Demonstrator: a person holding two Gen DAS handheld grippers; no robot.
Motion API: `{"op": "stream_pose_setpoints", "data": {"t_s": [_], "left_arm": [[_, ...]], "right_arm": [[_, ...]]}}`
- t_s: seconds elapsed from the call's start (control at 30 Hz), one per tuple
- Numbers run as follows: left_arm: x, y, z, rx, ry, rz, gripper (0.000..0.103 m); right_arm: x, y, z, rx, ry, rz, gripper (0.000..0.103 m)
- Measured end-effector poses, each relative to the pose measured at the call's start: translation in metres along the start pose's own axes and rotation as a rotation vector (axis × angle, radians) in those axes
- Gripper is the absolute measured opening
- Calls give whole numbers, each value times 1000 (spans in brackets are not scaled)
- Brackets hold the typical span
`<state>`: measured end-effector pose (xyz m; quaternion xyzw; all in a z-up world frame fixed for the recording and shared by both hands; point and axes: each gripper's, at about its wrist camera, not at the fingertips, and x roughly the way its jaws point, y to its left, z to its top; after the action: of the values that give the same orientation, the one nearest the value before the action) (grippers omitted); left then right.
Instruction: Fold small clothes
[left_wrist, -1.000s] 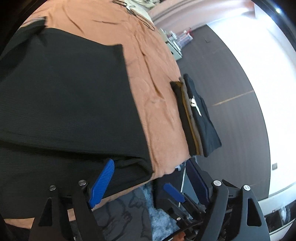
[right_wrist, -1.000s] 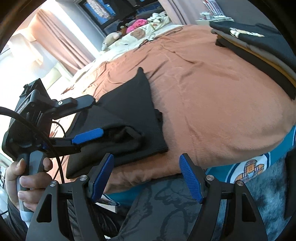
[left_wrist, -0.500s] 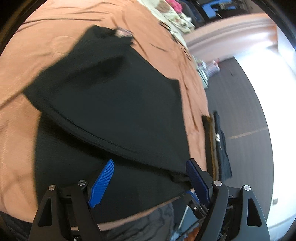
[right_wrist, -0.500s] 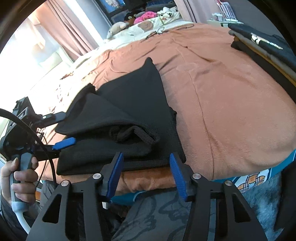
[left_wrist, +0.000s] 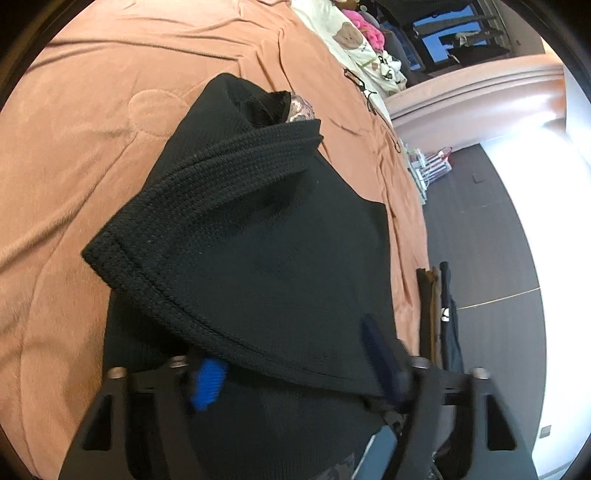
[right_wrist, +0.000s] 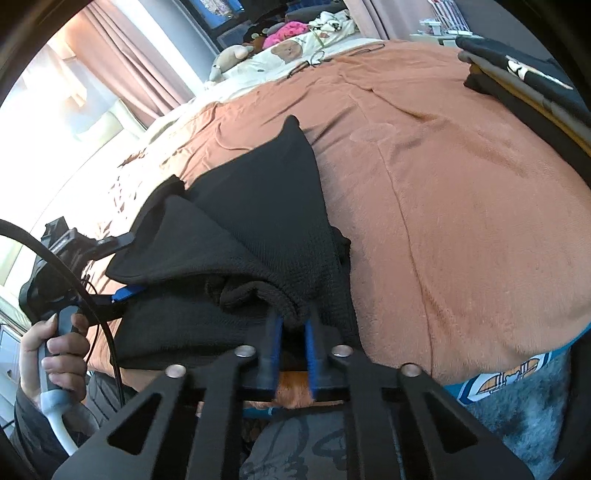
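The bed (right_wrist: 461, 221), spread with a rust-brown blanket (left_wrist: 92, 177), filled most of both views. On it, near the front edge, lay the black knit garment (left_wrist: 266, 251), partly folded, one ribbed layer turned over the rest so that its hemmed edge ran slantwise from nine o'clock down toward five o'clock in the left wrist view. In the right wrist view the same garment sat left of centre, a point of cloth rising toward twelve o'clock.

At two o'clock in the right wrist view a stack of folded clothes (right_wrist: 524, 85) rested on the blanket's far corner (dark on top, tan beneath). Stuffed toys and a pale pillow lay at twelve o'clock by the curtains.

The right claw (right_wrist: 291, 343) had pinched shut on a bunched fold of the garment at its near edge, blue pads pressed against the knit. The left claw (left_wrist: 295, 373) was closing, its jaws about half apart, the folded-over hem lying across and between them; whether the pads pressed the cloth could not be told. A hand (right_wrist: 51, 354) at eight o'clock gripped the left claw's handle.
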<state>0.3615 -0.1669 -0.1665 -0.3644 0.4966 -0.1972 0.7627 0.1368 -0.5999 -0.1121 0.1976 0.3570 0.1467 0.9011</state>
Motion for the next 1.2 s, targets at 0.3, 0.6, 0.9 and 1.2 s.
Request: {"op": "stream_pose_setpoints", "data": {"t_s": [0.3,0.6,0.9,1.2], "left_arm": [[-4,-23,9,48,-8,-41,11],[-3,-71,23,149,-22,-80,11],[22,-108,39,220,-19,-82,11],[66,-139,57,290,20,-67,7]], "right_arm": [[-17,-4,-11,2,-29,13,3],[-15,-14,-14,37,-15,10,3],[-15,-19,-11,51,-15,32,3],[-9,-24,-10,74,-5,58,3]]}}
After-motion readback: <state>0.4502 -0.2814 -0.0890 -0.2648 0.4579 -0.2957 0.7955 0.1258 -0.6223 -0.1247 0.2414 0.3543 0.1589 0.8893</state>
